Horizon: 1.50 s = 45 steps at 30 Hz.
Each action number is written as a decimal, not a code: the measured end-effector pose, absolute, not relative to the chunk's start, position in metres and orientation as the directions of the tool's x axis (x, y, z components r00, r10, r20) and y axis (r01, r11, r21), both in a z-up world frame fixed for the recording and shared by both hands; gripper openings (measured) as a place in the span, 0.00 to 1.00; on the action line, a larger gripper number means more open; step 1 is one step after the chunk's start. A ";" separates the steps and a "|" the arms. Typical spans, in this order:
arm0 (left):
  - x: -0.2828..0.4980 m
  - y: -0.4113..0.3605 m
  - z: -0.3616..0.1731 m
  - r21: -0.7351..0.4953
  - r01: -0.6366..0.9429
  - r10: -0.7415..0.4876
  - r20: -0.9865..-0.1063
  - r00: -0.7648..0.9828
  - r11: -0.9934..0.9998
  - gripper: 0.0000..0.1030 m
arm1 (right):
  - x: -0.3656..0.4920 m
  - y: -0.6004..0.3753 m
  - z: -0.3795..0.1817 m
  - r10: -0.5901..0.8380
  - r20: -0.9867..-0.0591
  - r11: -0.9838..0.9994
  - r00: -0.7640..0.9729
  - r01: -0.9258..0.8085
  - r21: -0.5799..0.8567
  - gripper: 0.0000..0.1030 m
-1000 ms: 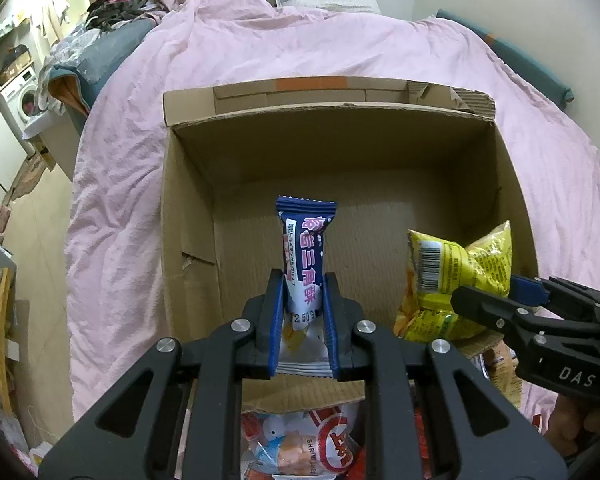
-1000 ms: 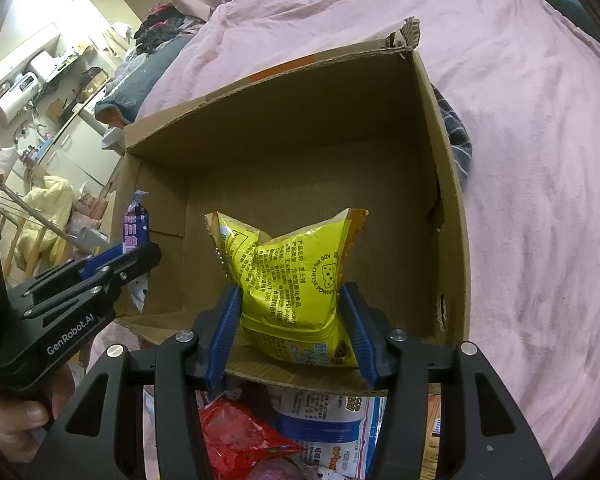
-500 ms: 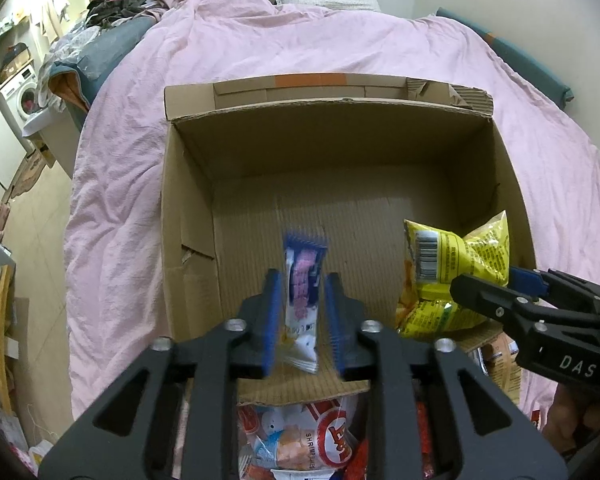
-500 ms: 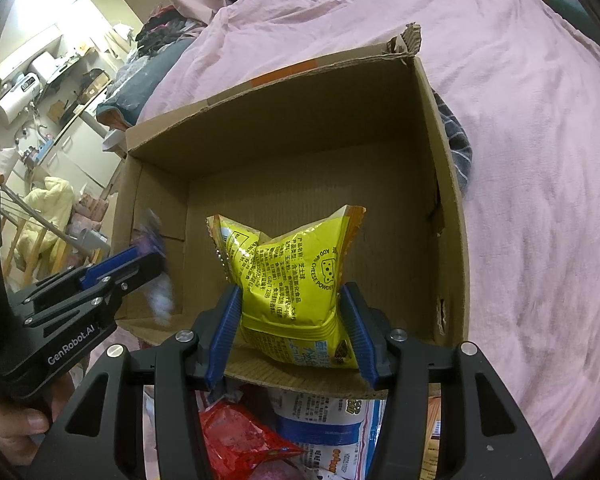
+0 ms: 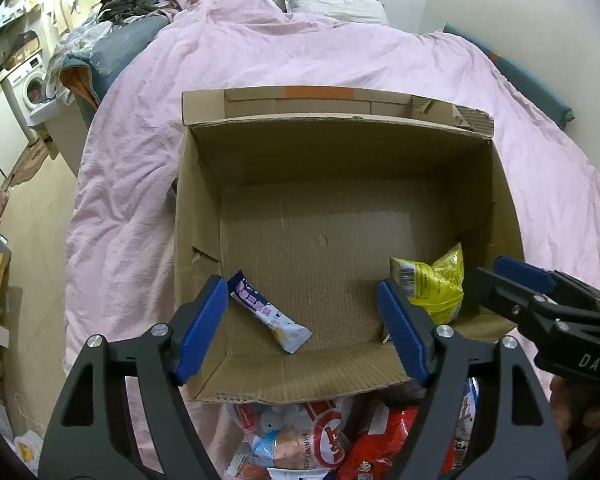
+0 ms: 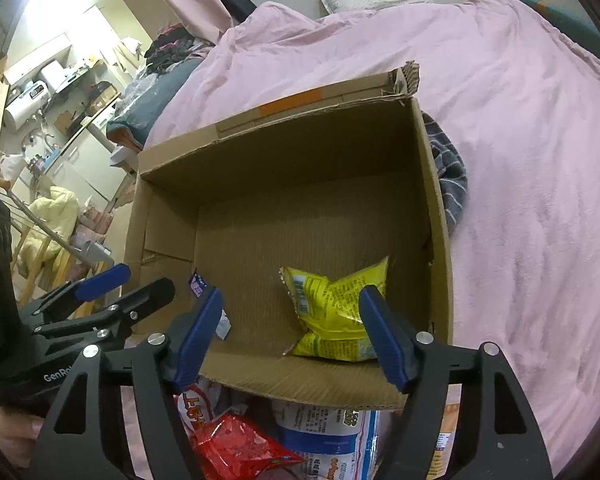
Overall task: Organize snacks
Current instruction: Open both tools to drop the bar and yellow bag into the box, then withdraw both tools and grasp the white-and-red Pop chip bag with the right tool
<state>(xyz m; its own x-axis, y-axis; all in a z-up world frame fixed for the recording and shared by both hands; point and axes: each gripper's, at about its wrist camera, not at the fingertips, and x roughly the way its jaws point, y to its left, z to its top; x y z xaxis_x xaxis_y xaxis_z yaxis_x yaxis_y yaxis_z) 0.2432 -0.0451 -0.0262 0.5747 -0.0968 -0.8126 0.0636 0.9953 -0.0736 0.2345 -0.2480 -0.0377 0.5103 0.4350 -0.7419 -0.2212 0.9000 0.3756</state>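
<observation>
Spread wide and empty above a cardboard box (image 5: 504, 200): left gripper (image 5: 304, 320), right gripper (image 6: 292, 324), yellow bag (image 6: 332, 308) and blue bar (image 5: 268, 312) inside.

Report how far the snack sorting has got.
Done: the blue-and-white bar and the yellow bag lie on the floor of the cardboard box. In hand: nothing; left gripper and right gripper are both open. Left: the snack pile in front of the box.
</observation>
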 end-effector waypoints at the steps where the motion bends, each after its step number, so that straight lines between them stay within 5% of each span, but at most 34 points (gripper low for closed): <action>1: 0.243 -0.045 -0.025 -0.073 0.066 -0.098 -0.811 0.576 0.995 0.72 | 0.235 -0.248 -0.038 0.433 -0.743 0.901 0.511 -0.220 0.373 0.71; 12: 0.223 -0.035 0.000 -0.116 0.076 -0.138 -0.772 0.621 0.990 0.73 | 0.219 -0.253 -0.024 0.430 -0.720 0.901 0.545 -0.211 0.379 0.71; 16: 0.206 -0.021 0.014 -0.140 0.040 -0.131 -0.742 0.657 0.989 0.94 | 0.206 -0.252 -0.015 0.410 -0.721 0.911 0.559 -0.212 0.354 0.72; 19: 0.193 -0.015 0.018 -0.141 0.036 -0.129 -0.740 0.660 0.989 0.94 | 0.197 -0.253 -0.010 0.413 -0.718 0.910 0.560 -0.213 0.357 0.79; 36: 0.144 0.013 -0.020 -0.157 -0.088 -0.087 -0.843 0.531 0.984 0.94 | 0.138 -0.299 -0.032 0.431 -0.728 0.871 0.533 -0.035 0.490 0.79; 45: 0.138 0.016 -0.028 -0.169 -0.106 -0.095 -0.863 0.497 0.980 0.94 | 0.105 -0.294 -0.076 0.526 -0.785 0.821 0.328 0.043 0.569 0.78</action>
